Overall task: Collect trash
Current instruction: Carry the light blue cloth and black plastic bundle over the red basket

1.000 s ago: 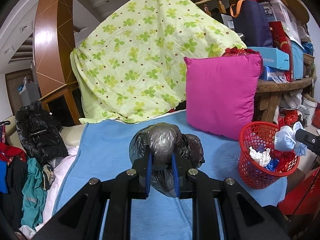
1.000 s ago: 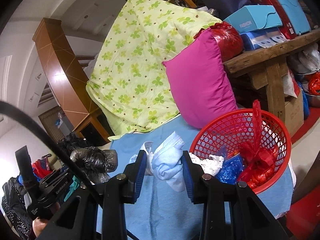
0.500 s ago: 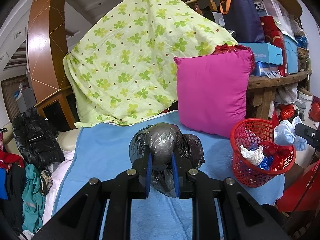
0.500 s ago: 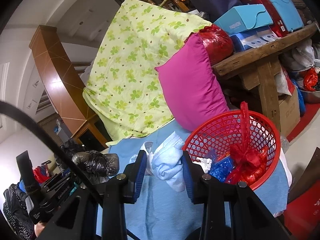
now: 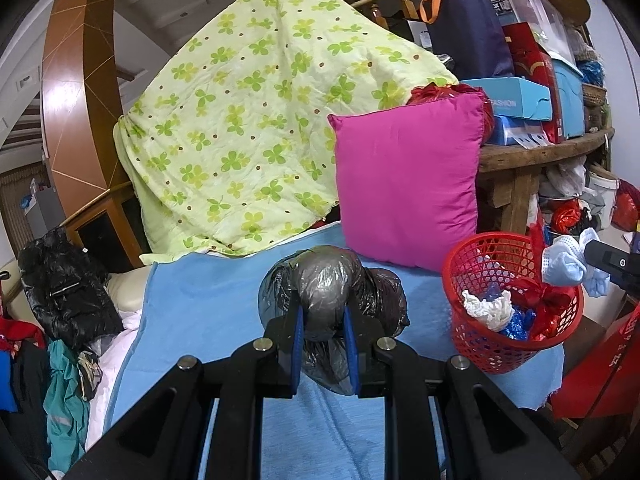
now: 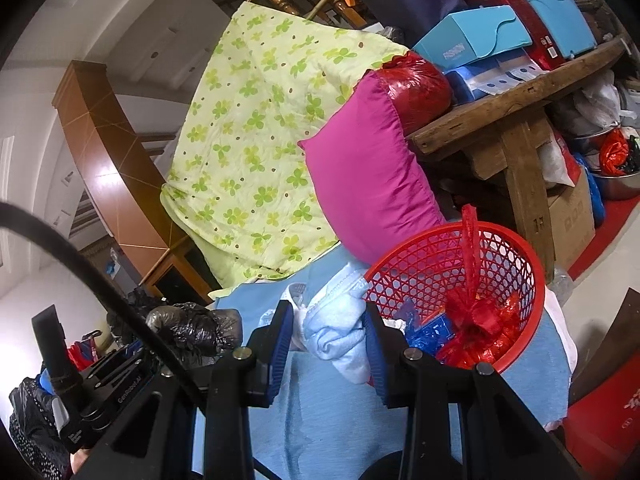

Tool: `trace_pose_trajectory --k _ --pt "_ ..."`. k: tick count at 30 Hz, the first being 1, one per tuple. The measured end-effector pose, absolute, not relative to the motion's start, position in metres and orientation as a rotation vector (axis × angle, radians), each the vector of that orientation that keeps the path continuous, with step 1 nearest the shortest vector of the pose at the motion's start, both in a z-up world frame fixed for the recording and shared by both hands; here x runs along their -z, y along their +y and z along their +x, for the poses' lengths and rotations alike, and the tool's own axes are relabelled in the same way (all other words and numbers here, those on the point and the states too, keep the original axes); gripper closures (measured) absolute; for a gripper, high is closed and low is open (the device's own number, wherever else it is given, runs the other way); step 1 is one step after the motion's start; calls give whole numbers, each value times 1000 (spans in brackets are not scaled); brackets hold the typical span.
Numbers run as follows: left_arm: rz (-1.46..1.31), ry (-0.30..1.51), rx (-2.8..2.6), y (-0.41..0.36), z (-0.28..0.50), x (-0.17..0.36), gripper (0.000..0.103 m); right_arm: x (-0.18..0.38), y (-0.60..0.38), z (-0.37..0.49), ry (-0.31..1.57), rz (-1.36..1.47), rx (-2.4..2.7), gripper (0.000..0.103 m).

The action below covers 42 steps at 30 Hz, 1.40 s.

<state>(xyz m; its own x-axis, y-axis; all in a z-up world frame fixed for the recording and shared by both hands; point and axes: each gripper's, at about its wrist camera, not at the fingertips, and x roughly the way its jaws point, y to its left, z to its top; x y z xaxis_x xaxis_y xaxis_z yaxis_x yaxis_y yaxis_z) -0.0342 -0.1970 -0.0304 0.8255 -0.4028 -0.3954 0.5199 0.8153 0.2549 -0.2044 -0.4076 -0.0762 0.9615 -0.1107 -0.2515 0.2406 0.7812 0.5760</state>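
Red basket [image 5: 476,344] already part-filled with wrappers. Left tool [image 5: 322,316] clamps grey plastic bag [image 5: 324,300]; right tool [image 6: 326,338] grips pale blue cloth wad [image 6: 340,332]. Neither dropped in yet.

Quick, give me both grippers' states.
Left gripper: shut on the grey plastic bag.
Right gripper: shut on the pale blue cloth.

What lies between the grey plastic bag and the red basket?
In the left wrist view, only bare blue cloth separates the grey plastic bag from the red basket.
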Motion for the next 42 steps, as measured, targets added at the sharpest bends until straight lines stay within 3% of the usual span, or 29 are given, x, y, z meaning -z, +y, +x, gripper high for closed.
trace_pose_trajectory --k 42 --pt "439 301 617 -253 -59 32 84 91 -423 -226 189 712 239 65"
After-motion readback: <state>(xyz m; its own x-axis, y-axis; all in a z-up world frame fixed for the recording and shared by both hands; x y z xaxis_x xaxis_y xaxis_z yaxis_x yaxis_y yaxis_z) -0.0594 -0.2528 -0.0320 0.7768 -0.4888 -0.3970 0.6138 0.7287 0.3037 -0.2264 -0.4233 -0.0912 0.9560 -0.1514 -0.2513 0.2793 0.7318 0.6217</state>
